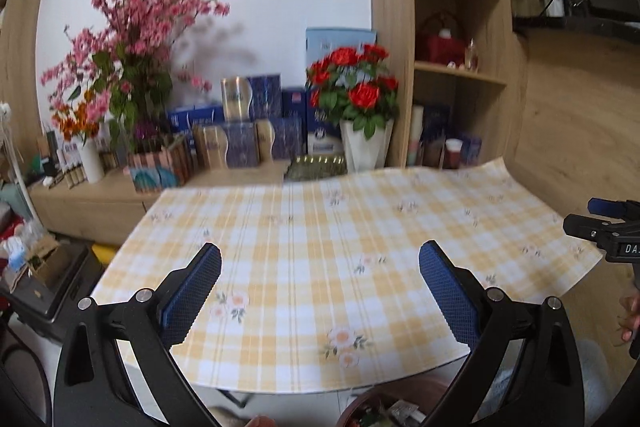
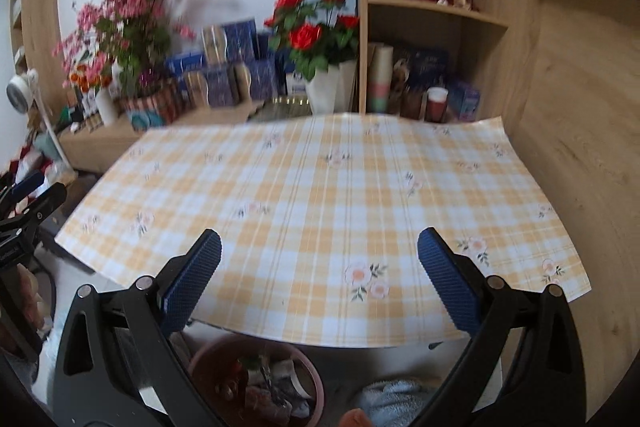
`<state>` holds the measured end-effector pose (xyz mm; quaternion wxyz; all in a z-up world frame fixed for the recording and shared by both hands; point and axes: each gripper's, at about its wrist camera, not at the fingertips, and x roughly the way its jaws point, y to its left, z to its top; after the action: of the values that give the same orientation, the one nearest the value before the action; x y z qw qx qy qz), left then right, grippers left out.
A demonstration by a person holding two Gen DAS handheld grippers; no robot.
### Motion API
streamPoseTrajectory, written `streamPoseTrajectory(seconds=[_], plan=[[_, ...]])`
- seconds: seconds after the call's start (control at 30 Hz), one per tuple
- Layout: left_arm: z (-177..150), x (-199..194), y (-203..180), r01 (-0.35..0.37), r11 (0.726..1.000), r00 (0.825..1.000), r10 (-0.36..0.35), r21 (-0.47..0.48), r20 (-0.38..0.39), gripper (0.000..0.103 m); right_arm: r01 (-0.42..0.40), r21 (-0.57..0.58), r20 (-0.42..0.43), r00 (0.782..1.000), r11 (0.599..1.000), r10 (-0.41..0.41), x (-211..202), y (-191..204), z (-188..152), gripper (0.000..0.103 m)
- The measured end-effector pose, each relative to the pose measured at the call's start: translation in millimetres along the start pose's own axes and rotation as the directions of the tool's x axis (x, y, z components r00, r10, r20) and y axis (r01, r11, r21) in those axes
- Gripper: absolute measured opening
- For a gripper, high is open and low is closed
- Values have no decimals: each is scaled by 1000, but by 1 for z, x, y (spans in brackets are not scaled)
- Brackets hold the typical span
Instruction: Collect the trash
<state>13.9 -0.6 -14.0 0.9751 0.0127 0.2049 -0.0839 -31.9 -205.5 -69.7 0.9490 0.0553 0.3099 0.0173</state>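
Observation:
A table under a yellow checked cloth [image 1: 320,247] [image 2: 328,195] fills both views, and no trash lies on it. Below its near edge stands a reddish-brown bin [image 2: 256,383] [image 1: 384,407] holding wrappers and scraps. My left gripper [image 1: 320,291] hangs open over the near part of the cloth, nothing between its blue pads. My right gripper [image 2: 320,279] is also open and empty above the near edge. The other gripper shows at the right edge of the left wrist view [image 1: 608,231] and at the left edge of the right wrist view [image 2: 28,215].
Behind the table a low wooden sideboard [image 1: 100,195] carries pink blossom branches [image 1: 136,27], a white vase of red roses [image 1: 360,99] [image 2: 316,39] and blue boxes [image 1: 264,123]. A wooden shelf unit [image 1: 452,27] stands at the back right. A light blue towel [image 2: 392,399] lies near the bin.

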Motion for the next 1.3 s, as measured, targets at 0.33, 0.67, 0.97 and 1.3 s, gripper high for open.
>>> streamPoseTrajectory(seconds=[0.33, 0.67, 0.97, 1.3], plan=[[25, -19, -7, -22, 1000, 999, 22, -10, 27, 97, -15, -20, 47, 999, 1000, 16, -21, 8, 8, 97], [22, -22, -11, -77, 997, 997, 77, 20, 32, 97, -14, -25, 53, 998, 1000, 15, -24, 12, 7, 97], [22, -23, -12, -81, 996, 996, 80, 27, 32, 97, -15, -31, 57, 998, 999, 17, -25, 12, 10, 97], [21, -25, -9, -74, 997, 997, 74, 14, 17, 97, -18, -41, 72, 997, 999, 20, -30, 15, 14, 97]])
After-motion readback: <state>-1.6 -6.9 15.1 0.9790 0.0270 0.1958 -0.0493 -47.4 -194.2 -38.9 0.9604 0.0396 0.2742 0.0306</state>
